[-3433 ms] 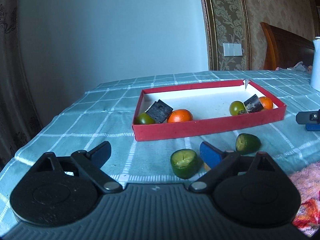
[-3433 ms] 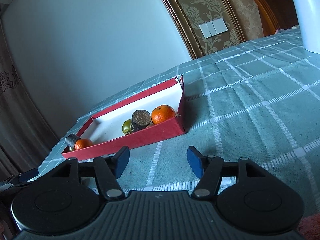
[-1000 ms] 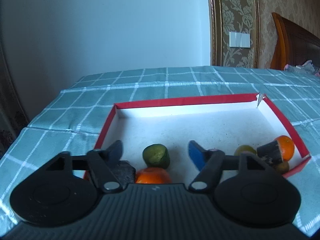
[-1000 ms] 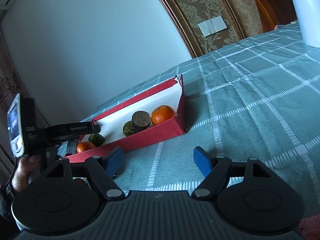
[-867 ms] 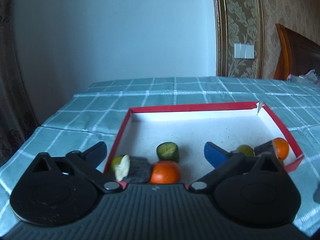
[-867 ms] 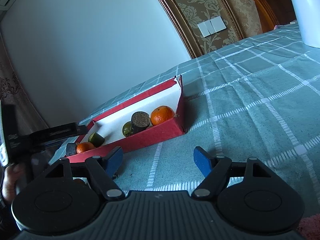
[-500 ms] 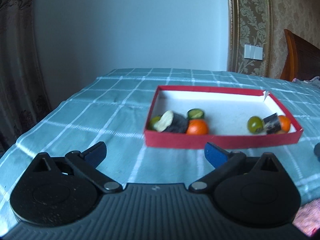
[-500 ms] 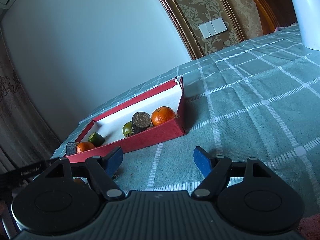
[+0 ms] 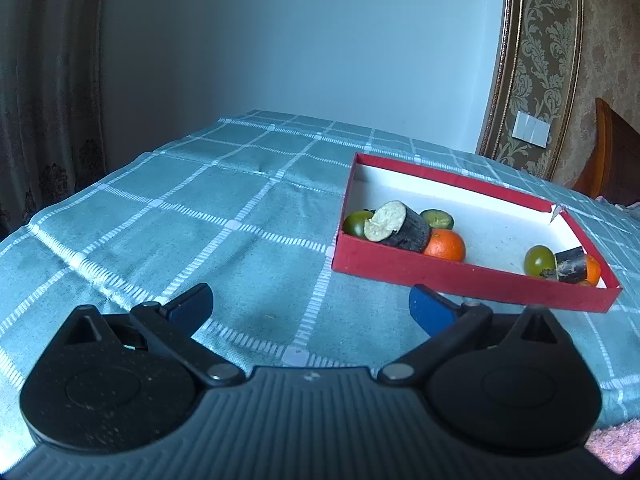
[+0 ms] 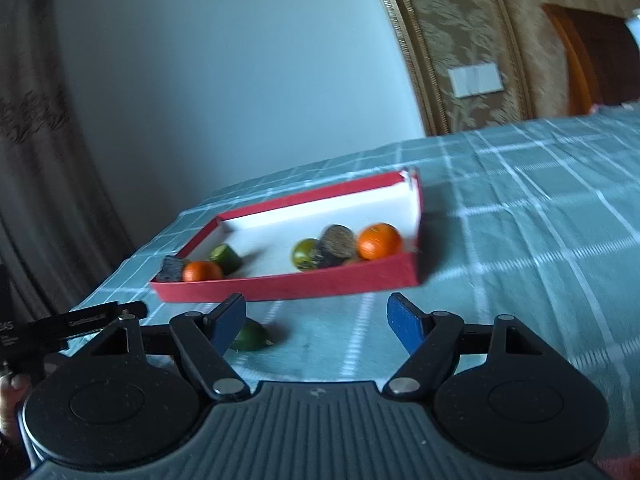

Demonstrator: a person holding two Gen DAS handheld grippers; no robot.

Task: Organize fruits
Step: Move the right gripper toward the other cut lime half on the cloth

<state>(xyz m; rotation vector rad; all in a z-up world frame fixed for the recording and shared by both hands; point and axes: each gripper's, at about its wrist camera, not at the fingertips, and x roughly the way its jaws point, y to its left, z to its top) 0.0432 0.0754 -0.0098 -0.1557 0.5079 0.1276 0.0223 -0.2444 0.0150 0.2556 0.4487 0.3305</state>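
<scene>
A red tray [image 9: 472, 276] [image 10: 288, 284] with a white floor lies on the green checked tablecloth. In it are two oranges [image 9: 445, 245] [image 10: 378, 241], green fruits [image 9: 539, 260] [image 10: 305, 254], a cut green piece [image 9: 437, 219] [image 10: 225, 257] and dark stubs [image 9: 400, 226] [image 10: 338, 242]. One green fruit piece [image 10: 250, 336] lies on the cloth outside the tray, beside my right gripper's left finger. My left gripper [image 9: 311, 307] is open and empty, low over the cloth, front-left of the tray. My right gripper [image 10: 317, 317] is open and empty, in front of the tray.
The tablecloth [image 9: 168, 216] runs to a table edge at the left. The other hand-held unit [image 10: 68, 324] shows at the left of the right wrist view. A wooden headboard [image 10: 592, 60] and wall switch [image 10: 474, 76] stand behind.
My left gripper has pulled back and left, away from the tray, still open. My right gripper has swung left and closer to the tray; the loose green piece now shows by it.
</scene>
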